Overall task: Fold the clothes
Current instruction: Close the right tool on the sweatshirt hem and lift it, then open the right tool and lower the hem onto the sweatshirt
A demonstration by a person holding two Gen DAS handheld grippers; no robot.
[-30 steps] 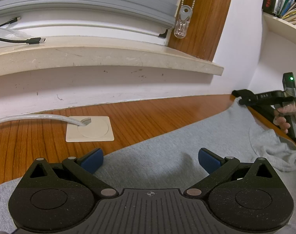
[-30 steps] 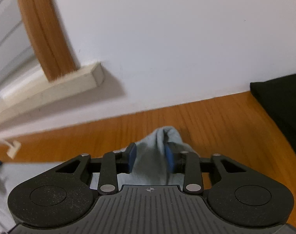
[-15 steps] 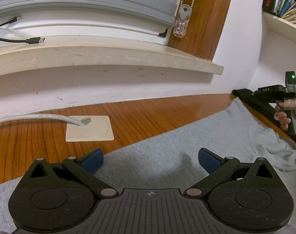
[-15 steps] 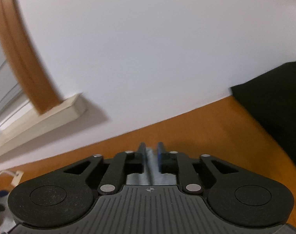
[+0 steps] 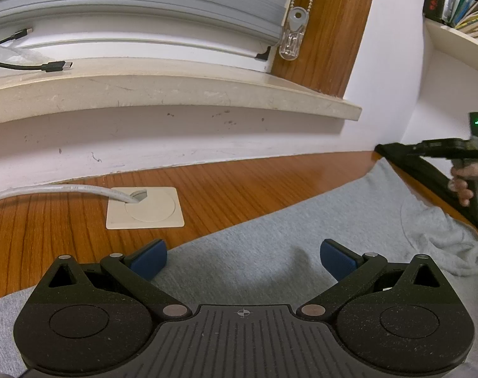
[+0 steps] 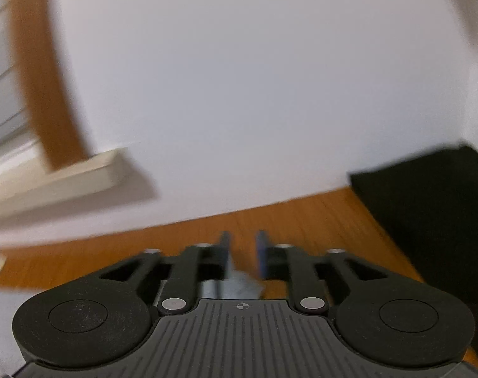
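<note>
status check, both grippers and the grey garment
Left gripper open, low over the grey garment. Right gripper slightly parted, a bit of grey cloth between the fingers; grip unclear. Black cloth lies to the right.

A grey knit garment (image 5: 270, 245) is lying spread across the wooden surface (image 5: 239, 182), reaching right toward a black cloth (image 5: 428, 173) sitting at the far right. Behind it to the left, a square cream cable cover plate (image 5: 144, 209) is sitting on the surface, below a pale stone windowsill (image 5: 175, 94) carrying a black USB cable (image 5: 49, 66).
</note>
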